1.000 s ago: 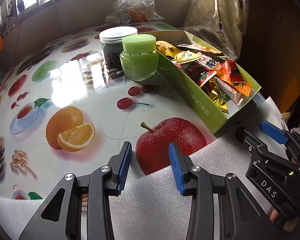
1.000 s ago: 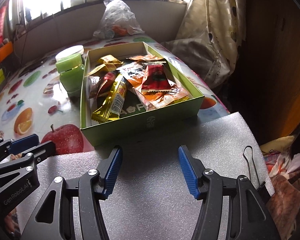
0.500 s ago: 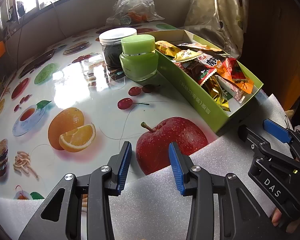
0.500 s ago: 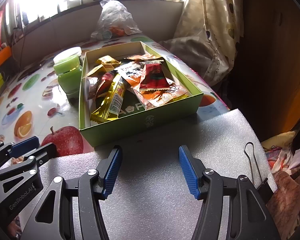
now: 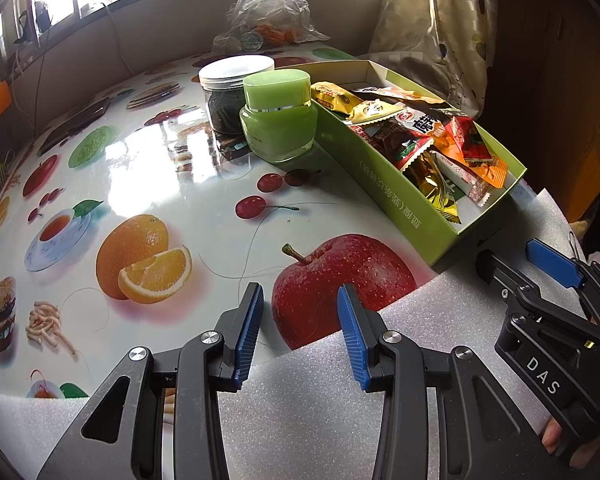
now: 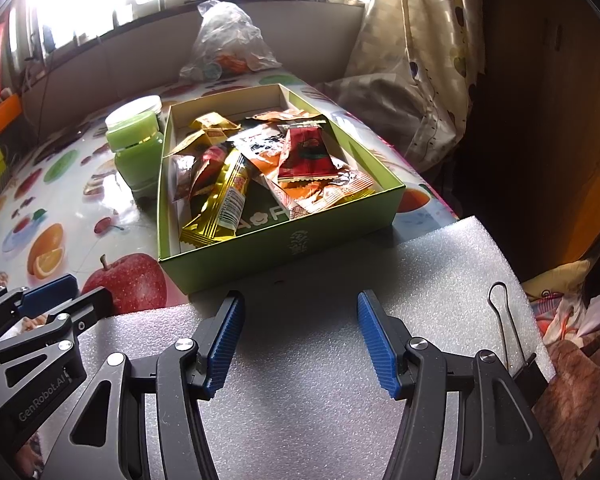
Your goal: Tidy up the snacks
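Snack packets (image 6: 260,168) all heaped inside green box (image 6: 284,240), centre of right wrist frame, right half of left wrist frame; none seen loose on bench (image 5: 172,168). Green jar (image 5: 278,118) just beside box's left wall, dark jar (image 5: 230,96) behind it. Left gripper (image 5: 300,332) and right gripper (image 6: 298,340) low over foam sheet (image 6: 320,380) at bottom of frame, jaws apart, holding nothing. Judgement: fits either packets already gathered, or heap awaiting sorting; pictures don't settle step.
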Action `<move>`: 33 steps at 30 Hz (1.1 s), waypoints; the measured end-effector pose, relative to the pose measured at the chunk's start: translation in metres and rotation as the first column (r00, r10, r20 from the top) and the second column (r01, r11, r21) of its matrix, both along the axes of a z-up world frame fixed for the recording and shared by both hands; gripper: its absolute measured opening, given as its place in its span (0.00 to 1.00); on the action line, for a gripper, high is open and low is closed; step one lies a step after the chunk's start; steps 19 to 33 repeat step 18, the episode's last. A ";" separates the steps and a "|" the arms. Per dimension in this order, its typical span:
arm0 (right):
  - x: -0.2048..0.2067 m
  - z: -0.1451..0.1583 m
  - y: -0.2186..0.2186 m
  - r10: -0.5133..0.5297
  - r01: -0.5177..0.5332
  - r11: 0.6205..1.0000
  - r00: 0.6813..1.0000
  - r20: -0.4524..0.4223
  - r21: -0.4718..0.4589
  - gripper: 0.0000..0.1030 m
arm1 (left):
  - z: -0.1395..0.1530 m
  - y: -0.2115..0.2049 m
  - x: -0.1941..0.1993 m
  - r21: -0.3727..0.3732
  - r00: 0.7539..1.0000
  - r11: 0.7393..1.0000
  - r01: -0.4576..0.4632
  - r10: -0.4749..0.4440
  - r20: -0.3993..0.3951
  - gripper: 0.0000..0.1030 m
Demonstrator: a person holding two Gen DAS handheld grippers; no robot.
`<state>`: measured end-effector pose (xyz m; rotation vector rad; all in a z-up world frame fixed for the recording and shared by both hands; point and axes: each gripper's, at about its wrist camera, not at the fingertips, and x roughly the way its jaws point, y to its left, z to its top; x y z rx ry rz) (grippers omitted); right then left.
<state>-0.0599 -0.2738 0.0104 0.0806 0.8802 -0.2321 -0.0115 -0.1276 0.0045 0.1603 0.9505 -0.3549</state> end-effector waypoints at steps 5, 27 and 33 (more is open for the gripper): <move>-0.001 0.001 -0.002 -0.001 0.001 1.000 1.000 0.001 0.001 0.57 | 0.000 0.000 0.000 0.000 1.000 1.000 0.000 0.000 0.000 0.39; -0.001 0.000 -0.002 0.000 0.000 1.000 1.000 0.002 0.001 0.57 | 0.000 0.001 0.000 0.001 1.000 1.000 0.001 -0.001 0.001 0.39; -0.001 0.000 -0.002 0.000 0.000 1.000 1.000 0.002 0.001 0.57 | 0.000 0.001 0.000 0.001 1.000 1.000 0.001 -0.001 0.001 0.39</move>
